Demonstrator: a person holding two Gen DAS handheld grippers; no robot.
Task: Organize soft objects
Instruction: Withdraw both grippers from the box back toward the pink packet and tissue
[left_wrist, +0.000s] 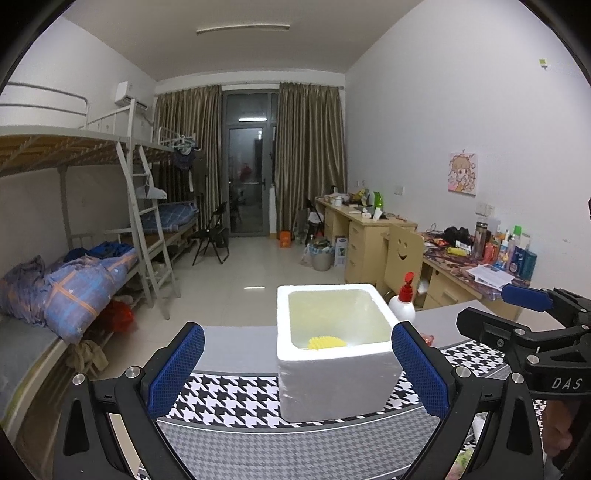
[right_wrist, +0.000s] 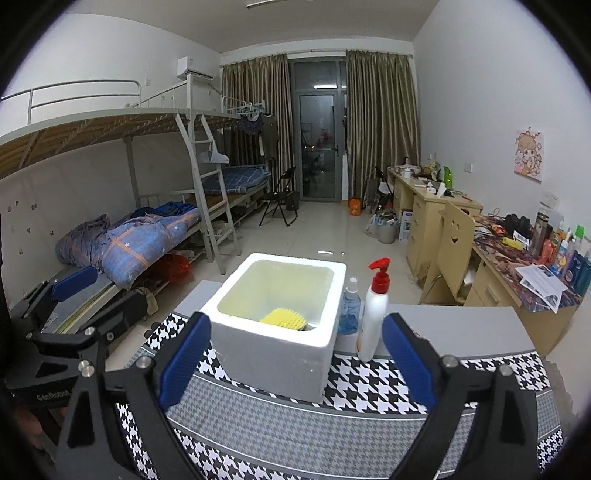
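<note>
A yellow spiky soft toy lies inside the white foam box on the worktop; left gripper and right gripper hover, jaws wide, empty. No further soft items visible.

Bunk beds, curtained balcony door

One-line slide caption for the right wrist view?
Open right tool faces white foam box holding a yellow spiky object.

Yellow spiky soft ball lies inside white foam box.
</note>
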